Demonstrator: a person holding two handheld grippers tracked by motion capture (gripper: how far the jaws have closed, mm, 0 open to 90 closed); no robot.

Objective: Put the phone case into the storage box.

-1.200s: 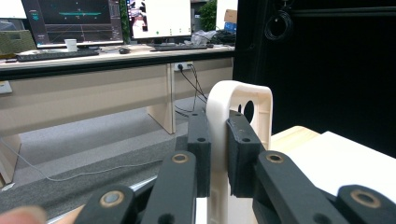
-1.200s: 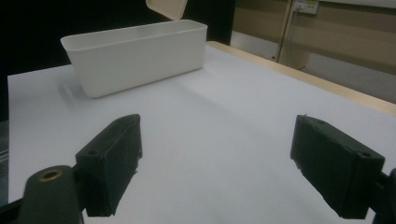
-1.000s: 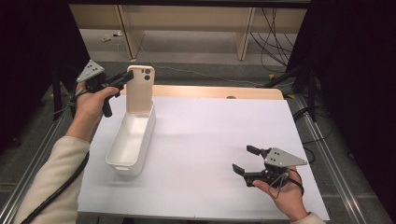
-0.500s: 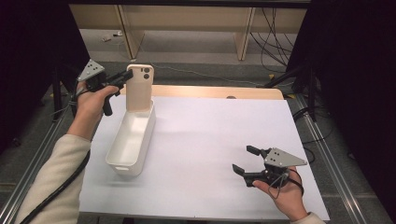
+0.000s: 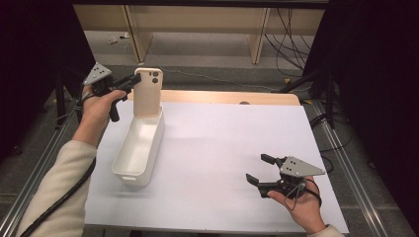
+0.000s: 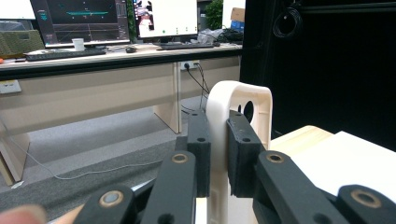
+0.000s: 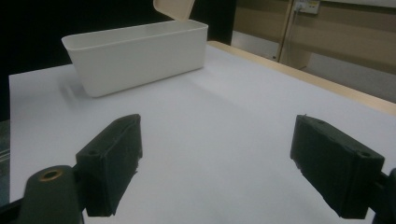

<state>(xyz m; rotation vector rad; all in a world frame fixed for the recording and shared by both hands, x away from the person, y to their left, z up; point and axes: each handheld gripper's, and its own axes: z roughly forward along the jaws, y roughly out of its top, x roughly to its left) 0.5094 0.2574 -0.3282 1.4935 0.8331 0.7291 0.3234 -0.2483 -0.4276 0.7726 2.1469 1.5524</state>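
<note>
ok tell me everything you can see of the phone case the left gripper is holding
The phone case is cream and looks like smooth, matte plastic or silicone, with rounded corners and round camera holes near its top. It stands upright, its lower end dipping into the far end of the white bin. The left gripper is clamped on its side edge, one black pad on each face. The left gripper view shows it thin, edge-on, with a cutout near the top.

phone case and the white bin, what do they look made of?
Phone case: looks like matte cream plastic or silicone; smooth, rounded edge, camera cutout, no glare. Which of the two can't be told. The left gripper is clamped on its edge.
Bin: probably moulded plastic, white, satin; thin even walls, rolled rim, soft sheen in the right gripper view.
</note>
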